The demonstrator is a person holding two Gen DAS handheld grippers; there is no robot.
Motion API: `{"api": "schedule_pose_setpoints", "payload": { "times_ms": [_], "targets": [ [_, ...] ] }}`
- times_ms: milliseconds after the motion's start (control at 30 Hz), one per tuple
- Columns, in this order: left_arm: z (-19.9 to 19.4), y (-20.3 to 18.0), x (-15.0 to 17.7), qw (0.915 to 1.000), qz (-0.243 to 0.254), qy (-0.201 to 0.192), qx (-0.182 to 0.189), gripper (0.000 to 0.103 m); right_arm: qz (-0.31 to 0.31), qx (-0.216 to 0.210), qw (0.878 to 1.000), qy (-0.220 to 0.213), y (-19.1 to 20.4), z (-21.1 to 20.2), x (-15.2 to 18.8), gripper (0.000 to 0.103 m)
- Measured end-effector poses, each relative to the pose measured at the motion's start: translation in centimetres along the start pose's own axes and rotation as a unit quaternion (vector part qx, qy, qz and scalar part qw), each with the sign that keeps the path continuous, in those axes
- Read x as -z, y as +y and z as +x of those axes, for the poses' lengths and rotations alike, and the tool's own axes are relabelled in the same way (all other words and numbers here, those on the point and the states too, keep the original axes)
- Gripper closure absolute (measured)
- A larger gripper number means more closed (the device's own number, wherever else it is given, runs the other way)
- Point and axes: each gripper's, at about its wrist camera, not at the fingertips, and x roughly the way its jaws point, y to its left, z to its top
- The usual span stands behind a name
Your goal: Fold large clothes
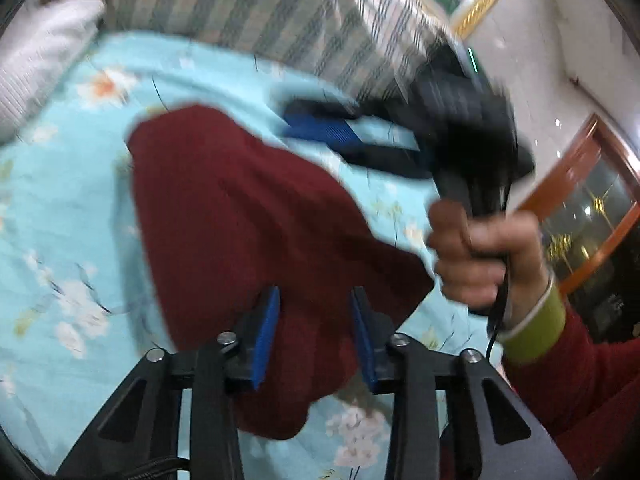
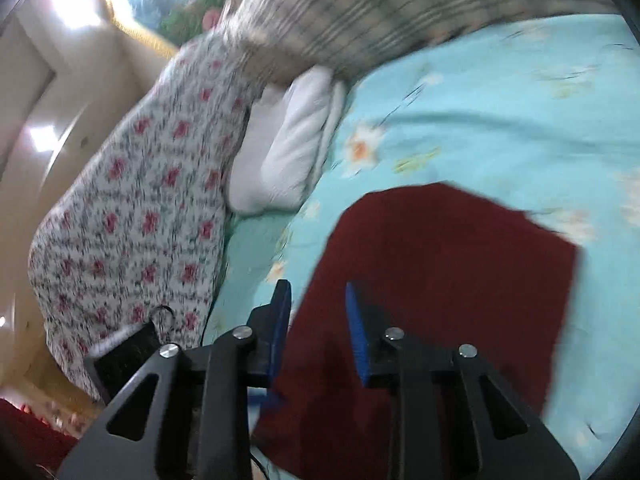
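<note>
Maroon cloth (image 1: 248, 240) fills the space in front of the left gripper (image 1: 316, 336), whose blue pads (image 1: 266, 338) stand moderately apart with the fabric lying between and under them. Whether the pads actually press the cloth cannot be told from the left wrist view; the gap looks open and the garment seems to lie loose on the bed below. The maroon garment is spread over a light blue floral bedsheet (image 1: 72, 208), its far edge rounded and its near edge bunched just below the left gripper's fingers.

To the right in the same view, the right hand (image 1: 484, 256) grips the black handle of the right gripper (image 1: 316, 130), which is blurred and reaches across above the far right edge of the garment. Its blue-tipped fingers point left, just beside the cloth.

From the right wrist view, the right gripper (image 2: 318, 328) also has its jaws moderately apart, holding nothing, with the maroon cloth (image 2: 440, 280) lying flat beneath and ahead of them, a straight edge on its far side. The left finger sits over the sheet (image 2: 500, 120), at the cloth's left border. A white pillow (image 2: 288, 152), a rose-patterned quilt (image 2: 132, 208) and a plaid blanket (image 2: 360, 12) lie farther up the bed.
</note>
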Motion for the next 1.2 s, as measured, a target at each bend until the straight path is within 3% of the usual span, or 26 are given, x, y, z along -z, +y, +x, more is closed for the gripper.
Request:
{"api": "schedule_pose_setpoints", "payload": {
  "times_ms": [100,133,167,233,300,400,567,733,800,833,867,933,1067,1200],
  "targets": [
    [1.9,0.2,0.4,0.9999,-0.004,0.012,-0.010,0.083,0.023,-0.046,0.998,0.040,-0.7,4.1,-0.9,0.080],
    [2.2,0.3,0.4,0.9998,-0.008,0.014,-0.015,0.093,0.029,-0.046,0.997,0.049,-1.1,5.2,-1.2,0.081],
    [2.4,0.5,0.5,0.9997,-0.017,0.016,-0.011,0.095,0.031,-0.034,0.997,0.061,-1.7,6.3,-1.3,0.082],
    [2.8,1.0,0.6,0.9993,-0.035,0.015,-0.003,0.097,0.045,-0.015,0.996,0.080,-3.5,7.7,-1.5,0.103],
    [3.2,1.4,0.8,0.9988,-0.046,0.014,0.005,0.099,0.060,0.029,0.994,0.081,-6.0,8.4,-1.6,0.103],
    [3.9,1.3,0.8,0.9987,-0.048,0.015,0.002,0.102,0.091,0.003,0.994,0.067,-8.1,8.3,-1.6,0.103],
    [4.8,0.5,0.8,0.9989,-0.036,0.016,-0.026,0.103,0.080,0.019,0.995,0.056,-8.0,8.1,-1.6,0.103],
    [2.9,0.2,0.5,0.9987,-0.044,0.013,-0.022,0.102,0.088,0.009,0.995,0.038,-7.3,6.3,-1.3,0.103],
    [1.5,-0.2,0.0,0.9986,-0.051,0.007,-0.011,0.098,0.079,0.024,0.996,0.018,-6.5,3.5,-0.4,0.101],
    [0.4,-0.2,0.0,0.9986,-0.053,0.002,-0.007,0.088,0.077,0.027,0.997,0.010,-6.3,2.5,0.0,0.100],
    [-0.6,-0.3,0.1,0.9985,-0.054,-0.007,-0.010,0.071,0.074,0.031,0.997,-0.002,-6.0,0.9,0.6,0.100],
    [-2.6,-0.3,0.2,0.9977,-0.057,-0.031,-0.021,0.053,0.074,0.039,0.996,-0.022,-5.8,-2.0,2.1,0.100],
    [-5.1,0.4,-0.3,0.9937,-0.069,-0.063,-0.062,0.048,0.077,0.058,0.994,-0.050,-5.5,-6.8,5.9,0.100],
    [-4.9,1.4,-0.1,0.9912,-0.079,-0.054,-0.091,0.046,0.072,0.068,0.994,-0.055,-4.4,-8.5,9.2,0.100]
  ]
}}
